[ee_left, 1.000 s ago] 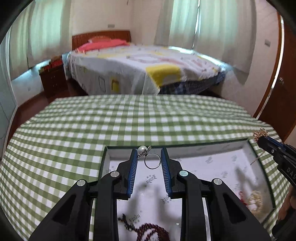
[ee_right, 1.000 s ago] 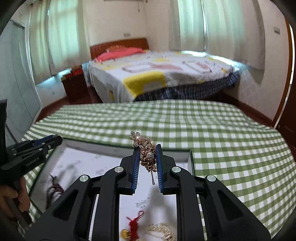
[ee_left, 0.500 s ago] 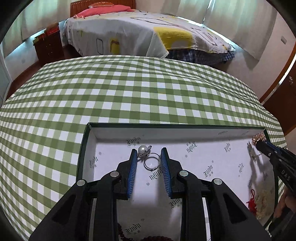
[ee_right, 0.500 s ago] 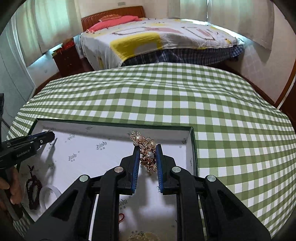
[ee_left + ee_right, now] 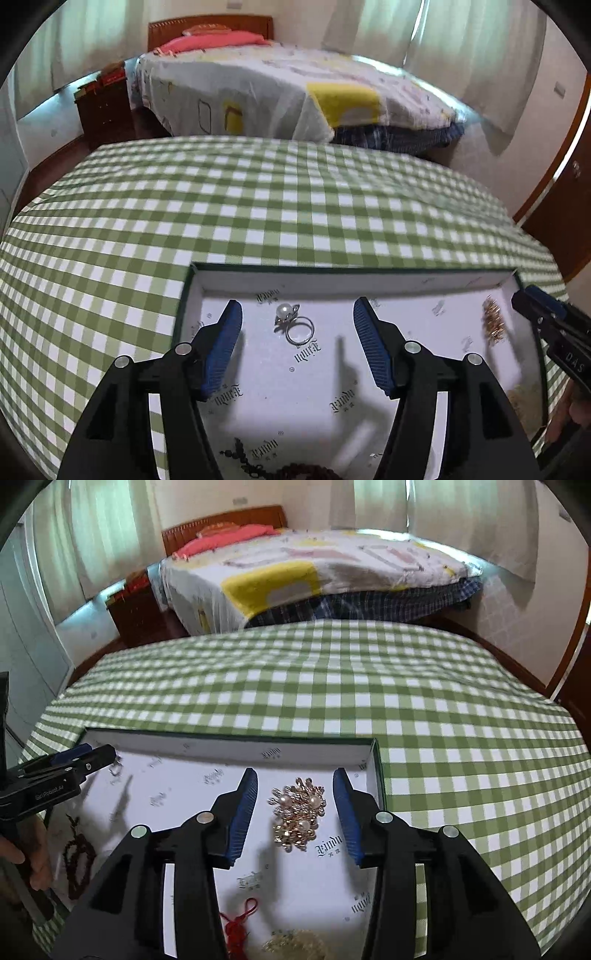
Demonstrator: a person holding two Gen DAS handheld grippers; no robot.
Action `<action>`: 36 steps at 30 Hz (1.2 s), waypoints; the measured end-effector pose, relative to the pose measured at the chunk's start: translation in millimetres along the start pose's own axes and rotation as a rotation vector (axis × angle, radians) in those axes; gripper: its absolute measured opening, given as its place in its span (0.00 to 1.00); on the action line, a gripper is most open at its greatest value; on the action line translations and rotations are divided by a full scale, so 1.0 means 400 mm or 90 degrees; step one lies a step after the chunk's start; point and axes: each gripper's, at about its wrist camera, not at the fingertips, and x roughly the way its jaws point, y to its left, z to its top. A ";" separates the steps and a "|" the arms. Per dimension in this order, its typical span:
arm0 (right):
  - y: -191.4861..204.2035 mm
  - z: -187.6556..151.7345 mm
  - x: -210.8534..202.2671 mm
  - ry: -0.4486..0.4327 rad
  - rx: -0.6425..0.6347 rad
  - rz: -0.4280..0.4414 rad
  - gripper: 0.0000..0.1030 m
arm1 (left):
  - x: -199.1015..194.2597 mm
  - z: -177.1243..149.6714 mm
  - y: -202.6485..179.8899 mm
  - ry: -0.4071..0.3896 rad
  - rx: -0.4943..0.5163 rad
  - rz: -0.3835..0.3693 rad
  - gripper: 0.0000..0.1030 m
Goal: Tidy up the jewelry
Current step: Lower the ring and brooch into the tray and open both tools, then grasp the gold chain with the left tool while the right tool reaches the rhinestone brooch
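Left wrist view: left gripper (image 5: pixel 297 325) spread wide, grasping nothing. Pearl ring (image 5: pixel 294 322) lies on the white floor of the green-walled tray (image 5: pixel 343 271), between the blue pads (image 5: pixel 225 347) but touching neither. Ring rests on its side, pearl toward the far wall. Dark bead strand (image 5: pixel 295 470) at the near edge of the tray. Right gripper (image 5: pixel 532 306) enters from the right edge, near the gold brooch (image 5: pixel 493 323).

Right wrist view: right gripper (image 5: pixel 295 812) also released, jaws apart, empty. Brooch (image 5: pixel 297 814) lies flat on the tray (image 5: pixel 229 742) floor near the right wall, between the pads without contact. Red knotted tassel (image 5: pixel 236 923) and a pale gold chain heap (image 5: pixel 291 947) sit nearer the camera. Left gripper (image 5: pixel 74 762) visible at the left, over the far left corner; its opening is not readable from this angle.

Handling judgement: both pieces light, rigid, small. Ring band is smooth metal, likely slippery; pinch across the band, not on the pearl setting. Brooch has fine petals and pearl studs, likely fragile; grip across its dense middle with light force. Tray paper looks slick, so pieces may skid when nudged.
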 end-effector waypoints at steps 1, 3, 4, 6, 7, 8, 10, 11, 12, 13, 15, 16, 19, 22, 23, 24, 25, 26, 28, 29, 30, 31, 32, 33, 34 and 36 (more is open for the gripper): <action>0.004 -0.003 -0.019 -0.016 0.000 0.001 0.42 | -0.018 -0.004 0.001 -0.017 -0.003 -0.002 0.60; 0.013 -0.011 -0.056 -0.044 -0.001 0.002 0.43 | -0.048 -0.010 0.003 -0.043 -0.002 -0.003 0.60; 0.017 -0.014 -0.069 -0.054 -0.002 0.002 0.43 | -0.065 -0.015 0.002 -0.058 0.000 0.000 0.60; 0.029 -0.028 -0.109 -0.083 -0.001 0.008 0.43 | -0.106 -0.033 0.001 -0.091 0.008 0.007 0.60; 0.036 -0.036 -0.128 -0.095 -0.001 0.010 0.43 | -0.125 -0.041 0.000 -0.106 0.011 0.010 0.60; 0.041 -0.045 -0.145 -0.106 -0.001 0.013 0.43 | -0.140 -0.050 -0.003 -0.116 0.013 0.013 0.60; 0.056 -0.067 -0.178 -0.125 -0.004 0.015 0.43 | -0.176 -0.075 -0.005 -0.140 0.018 0.020 0.60; 0.063 -0.078 -0.191 -0.132 -0.005 0.014 0.43 | -0.189 -0.084 -0.005 -0.149 0.020 0.022 0.60; 0.071 -0.092 -0.207 -0.140 -0.007 0.015 0.43 | -0.207 -0.099 -0.005 -0.160 0.023 0.026 0.60; 0.077 -0.102 -0.219 -0.146 -0.009 0.014 0.43 | -0.223 -0.113 -0.005 -0.169 0.026 0.029 0.60; 0.091 -0.136 -0.246 -0.157 -0.010 0.014 0.43 | -0.247 -0.137 -0.002 -0.180 0.031 0.035 0.60; 0.099 -0.158 -0.260 -0.159 -0.009 0.017 0.43 | -0.262 -0.154 0.000 -0.185 0.032 0.039 0.60; 0.116 -0.209 -0.282 -0.156 -0.010 0.023 0.43 | -0.295 -0.194 0.009 -0.191 0.032 0.045 0.60; 0.140 -0.270 -0.303 -0.148 -0.024 0.020 0.43 | -0.320 -0.242 0.014 -0.189 0.035 0.053 0.60; 0.146 -0.295 -0.312 -0.144 -0.029 0.019 0.43 | -0.324 -0.256 0.016 -0.184 0.035 0.052 0.60; 0.150 -0.312 -0.317 -0.140 -0.030 0.019 0.43 | -0.325 -0.266 0.015 -0.179 0.035 0.052 0.60; 0.152 -0.331 -0.323 -0.136 -0.031 0.019 0.43 | -0.329 -0.283 0.018 -0.172 0.031 0.053 0.60; 0.154 -0.344 -0.326 -0.133 -0.031 0.018 0.43 | -0.330 -0.295 0.018 -0.168 0.029 0.052 0.60; 0.154 -0.375 -0.336 -0.129 -0.031 0.014 0.43 | -0.335 -0.324 0.017 -0.158 0.027 0.055 0.60; 0.150 -0.394 -0.340 -0.124 -0.030 0.010 0.43 | -0.338 -0.342 0.016 -0.152 0.029 0.057 0.60; 0.150 -0.409 -0.342 -0.121 -0.030 0.007 0.43 | -0.339 -0.359 0.014 -0.145 0.029 0.057 0.60; 0.147 -0.425 -0.343 -0.117 -0.029 0.005 0.43 | -0.342 -0.374 0.013 -0.140 0.029 0.057 0.60; 0.145 -0.437 -0.344 -0.113 -0.029 0.003 0.43 | -0.342 -0.386 0.012 -0.133 0.028 0.056 0.60; 0.143 -0.450 -0.347 -0.109 -0.027 0.000 0.43 | -0.341 -0.395 0.010 -0.127 0.029 0.054 0.60; 0.137 -0.464 -0.348 -0.104 -0.023 -0.001 0.43 | -0.339 -0.405 0.005 -0.120 0.031 0.053 0.60; 0.133 -0.482 -0.351 -0.098 -0.017 -0.001 0.43 | -0.335 -0.423 -0.004 -0.113 0.037 0.054 0.60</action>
